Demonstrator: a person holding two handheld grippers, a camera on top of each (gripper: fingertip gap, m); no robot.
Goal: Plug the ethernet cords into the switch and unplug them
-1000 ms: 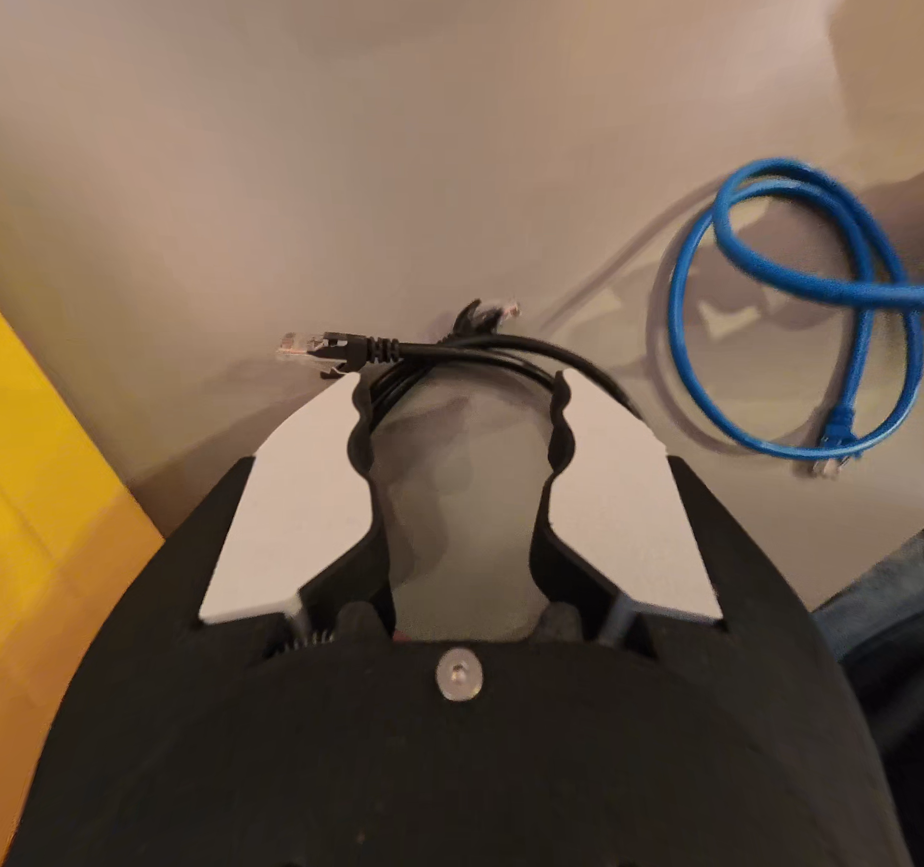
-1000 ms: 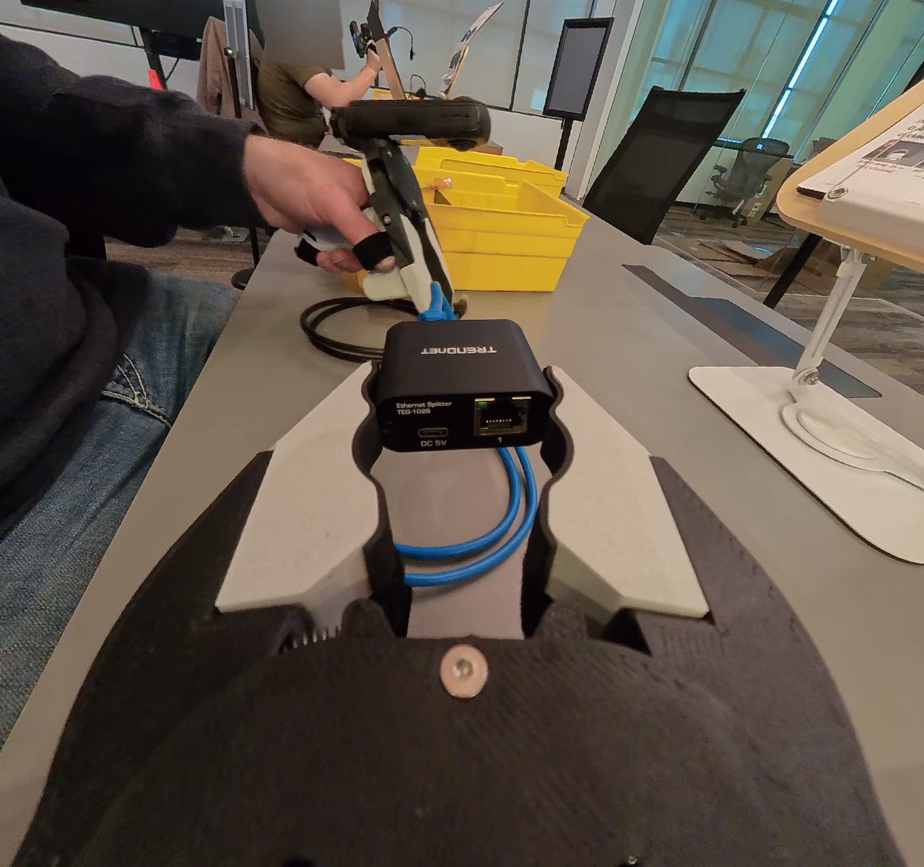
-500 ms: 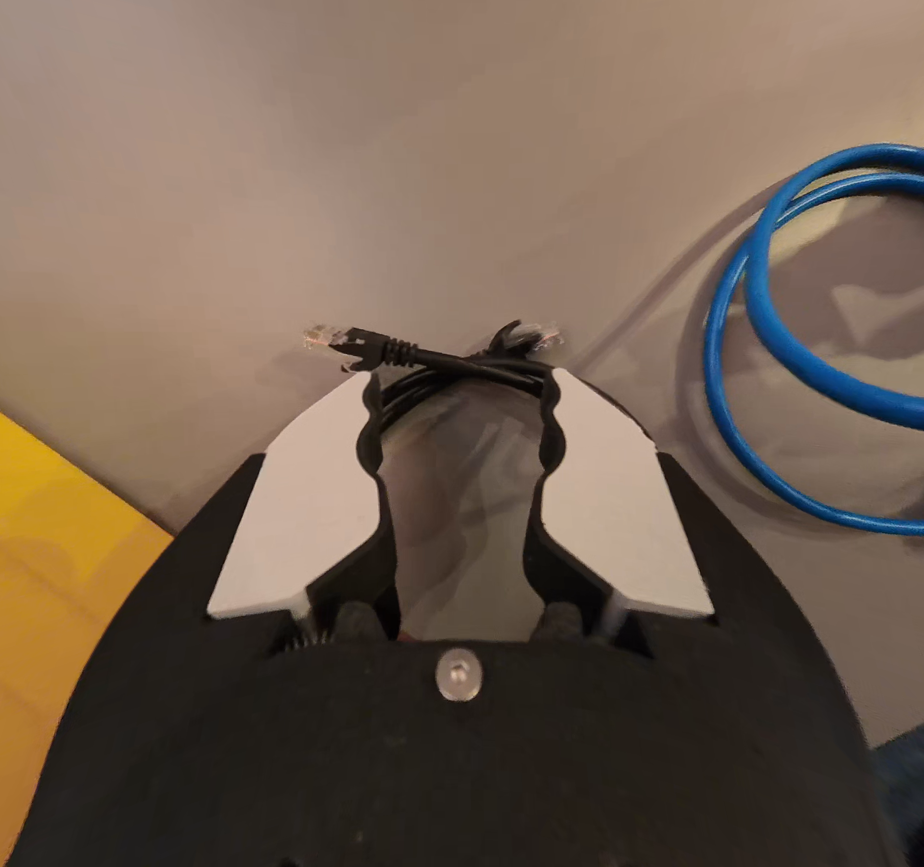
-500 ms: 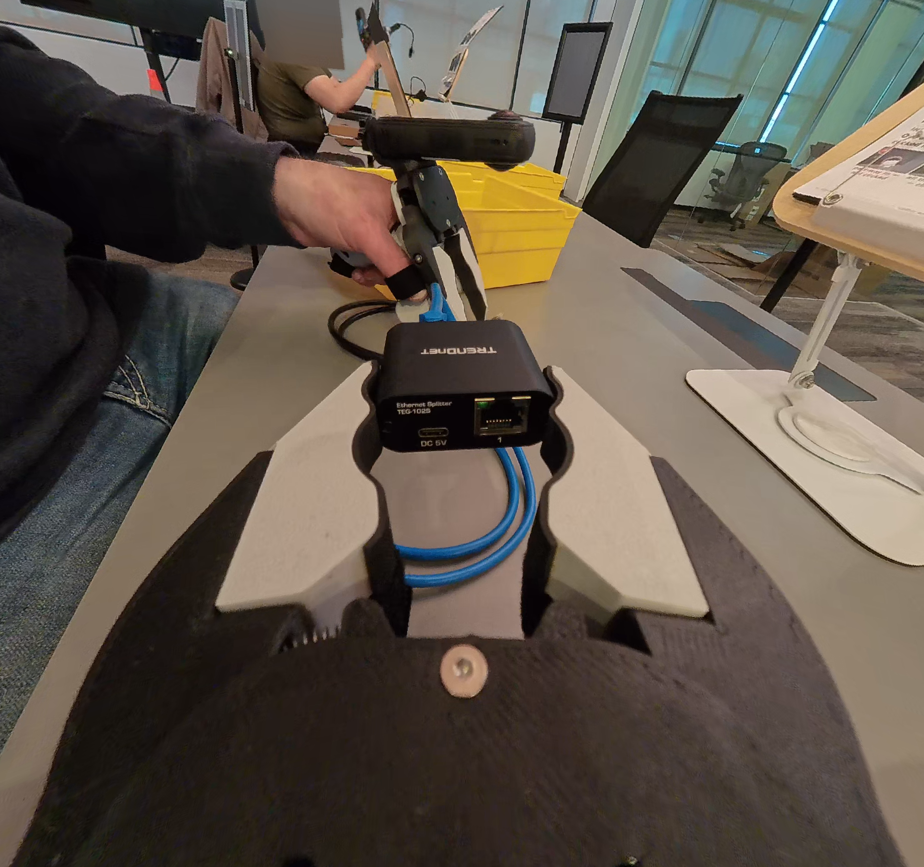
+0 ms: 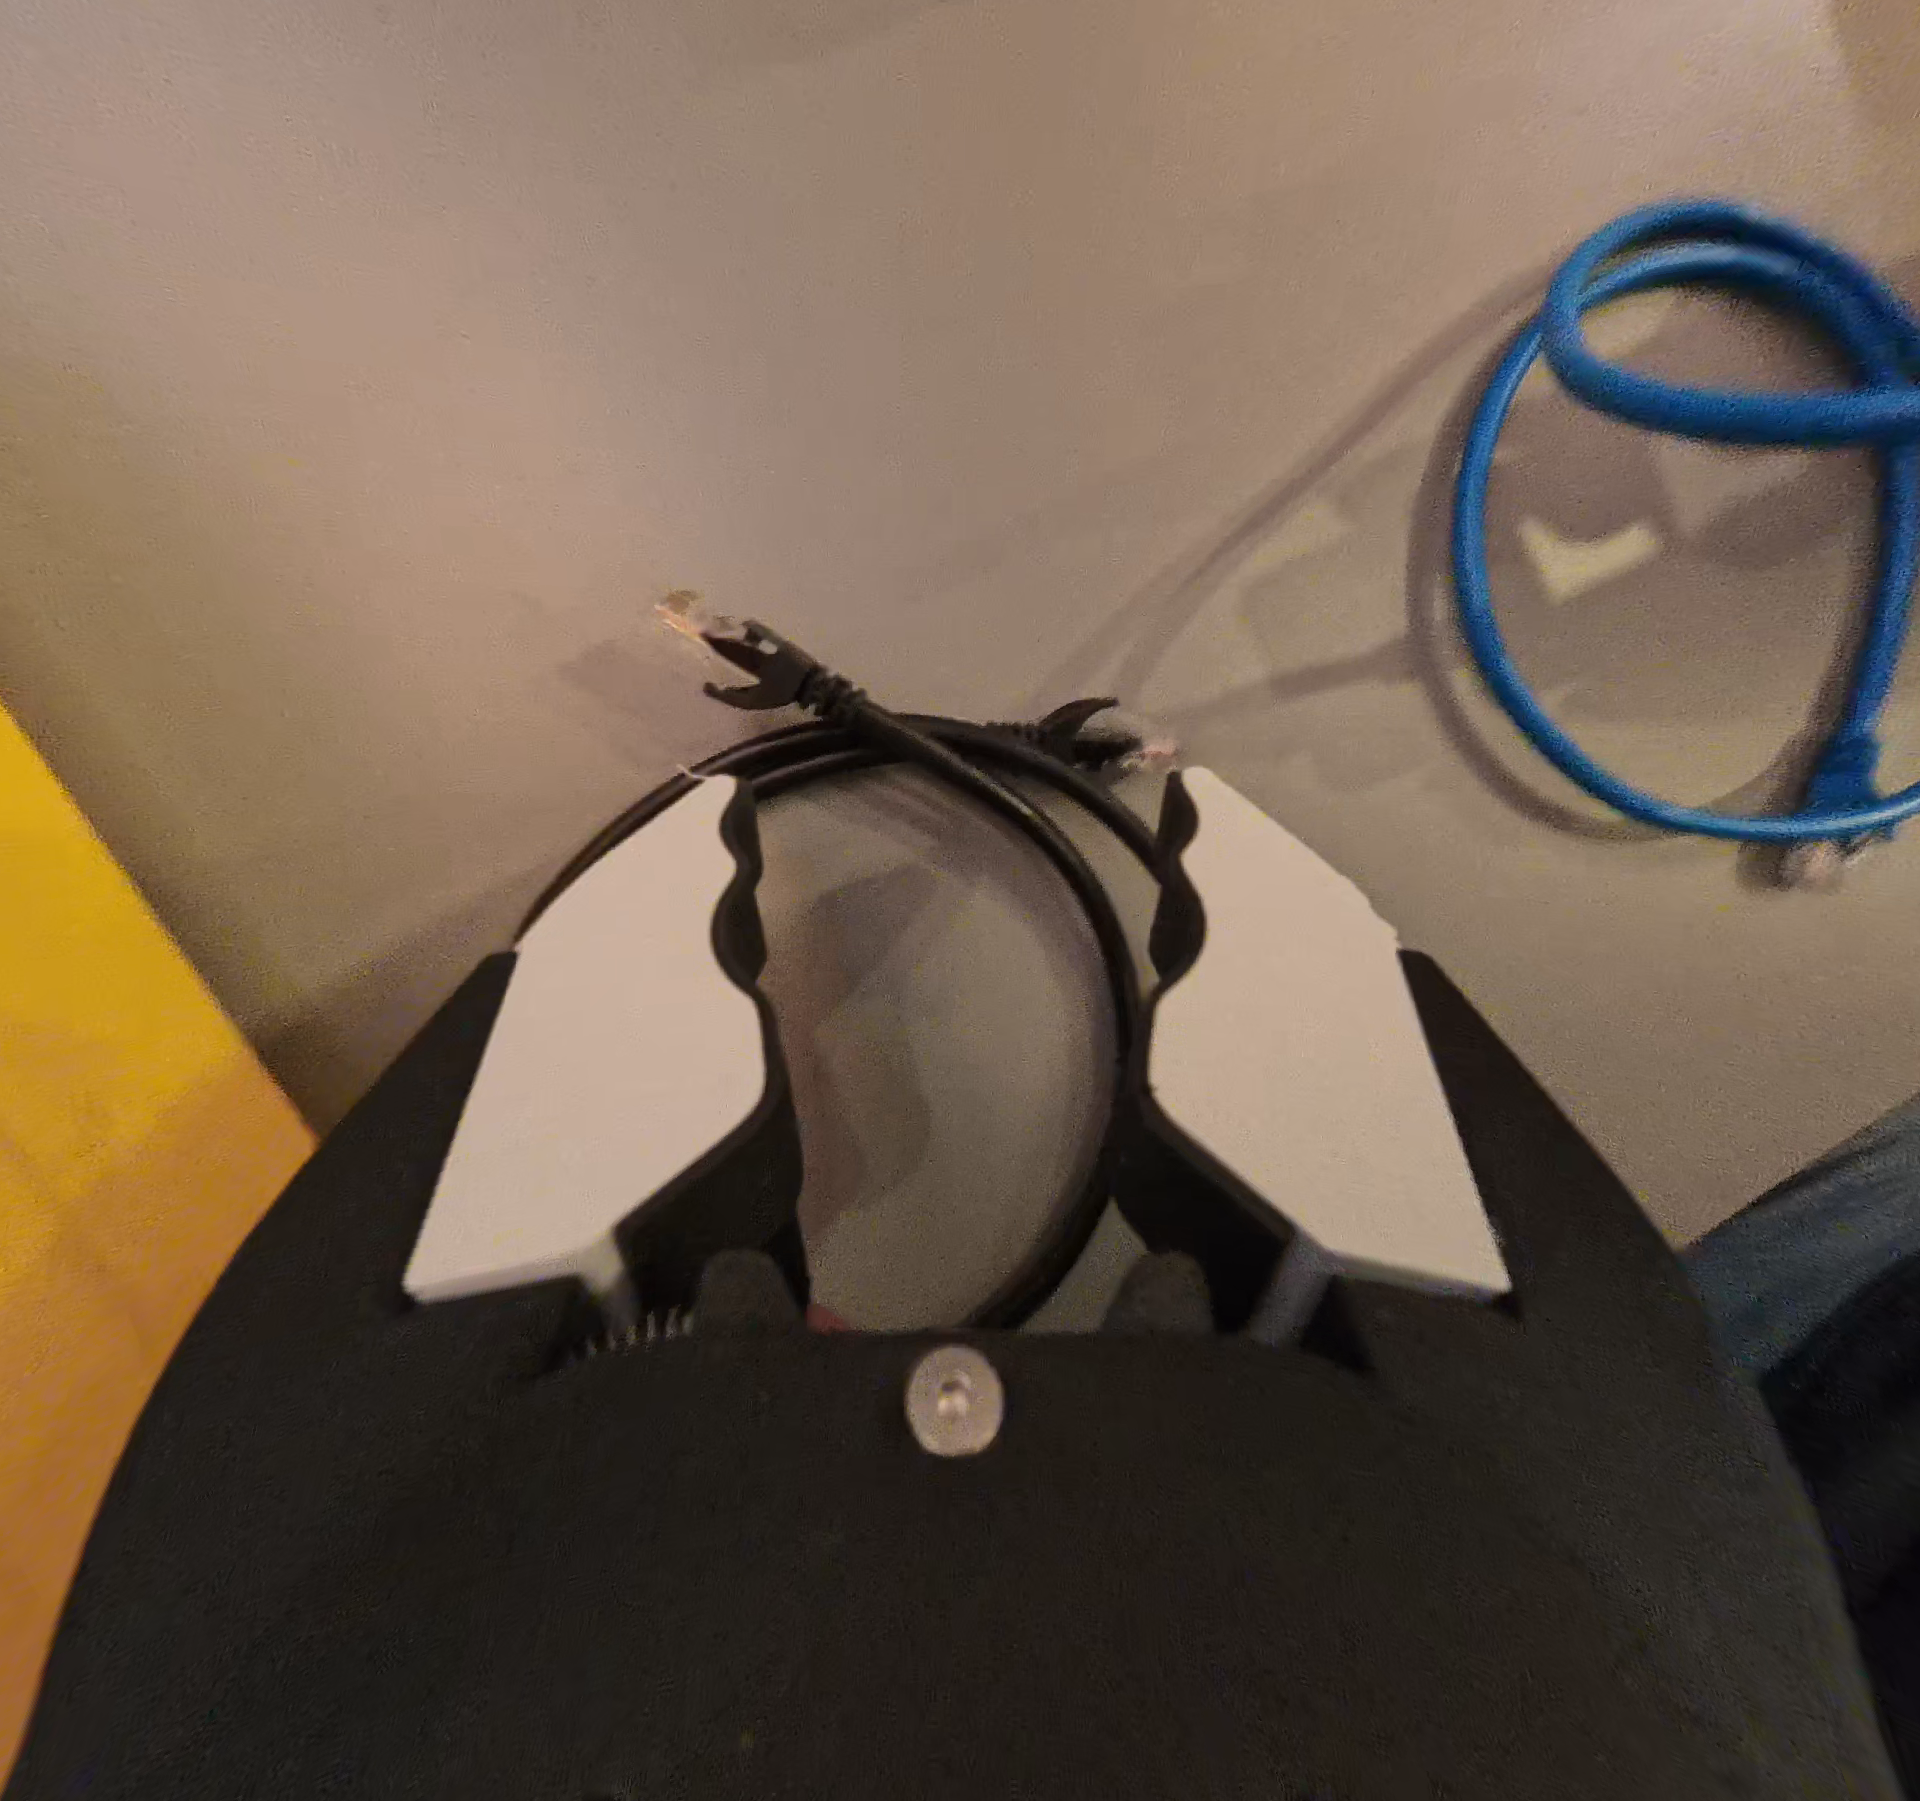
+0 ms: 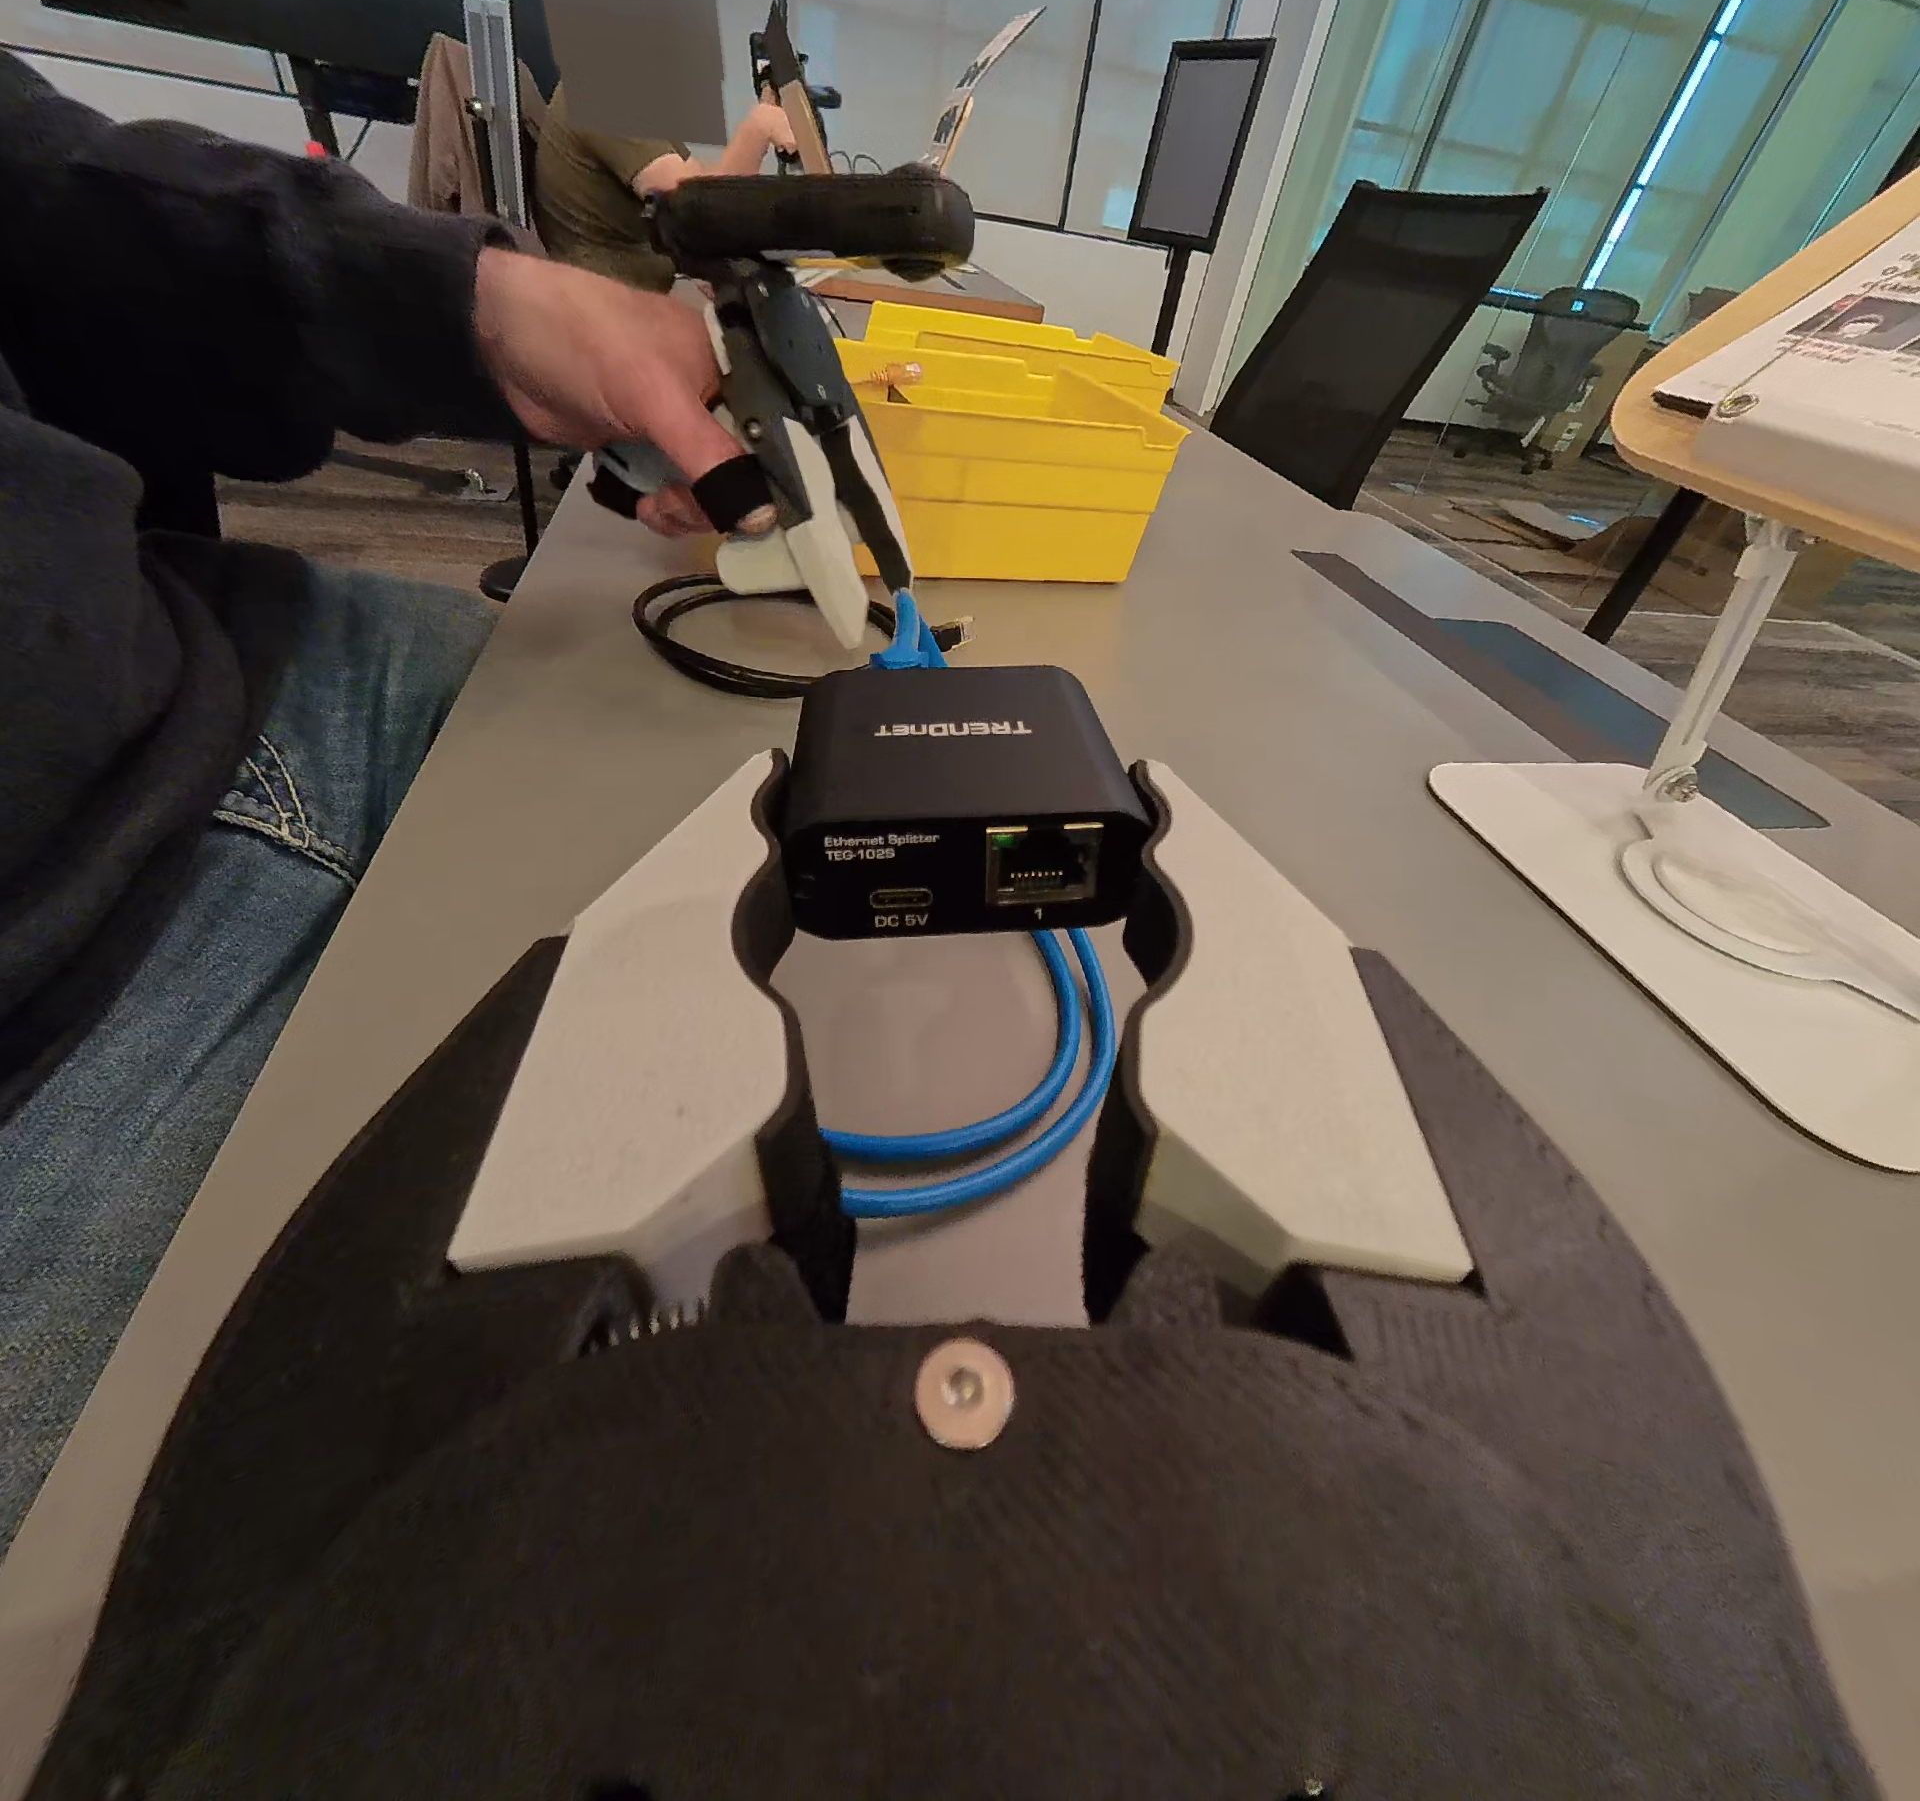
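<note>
My right gripper (image 6: 956, 785) is shut on the black switch (image 6: 961, 764) and holds it on the grey table (image 6: 1299, 712), its empty front port facing me. A blue cord (image 6: 987, 1128) loops under the switch between my fingers. One blue end (image 6: 909, 634) stands just behind the switch; whether it is in a port is hidden. My left gripper (image 5: 956, 795) is open and empty above a coiled black cord (image 5: 935, 743), whose plug (image 5: 748, 655) lies free just past the fingertips. It also shows in the right wrist view (image 6: 842, 598), held by a hand, tips down by the black coil (image 6: 727, 655).
Yellow bins (image 6: 1008, 473) stand behind the black cord and show at the left wrist view's left edge (image 5: 94, 1076). The blue cord's loop (image 5: 1662, 556) and a free plug (image 5: 1808, 858) lie to the right. A white stand base (image 6: 1662, 920) sits at the right. The person's leg lies along the table's left edge.
My left gripper swung toward the switch, then back left over the black coil, which now shows between its fingers. The right gripper and the switch have not moved.
</note>
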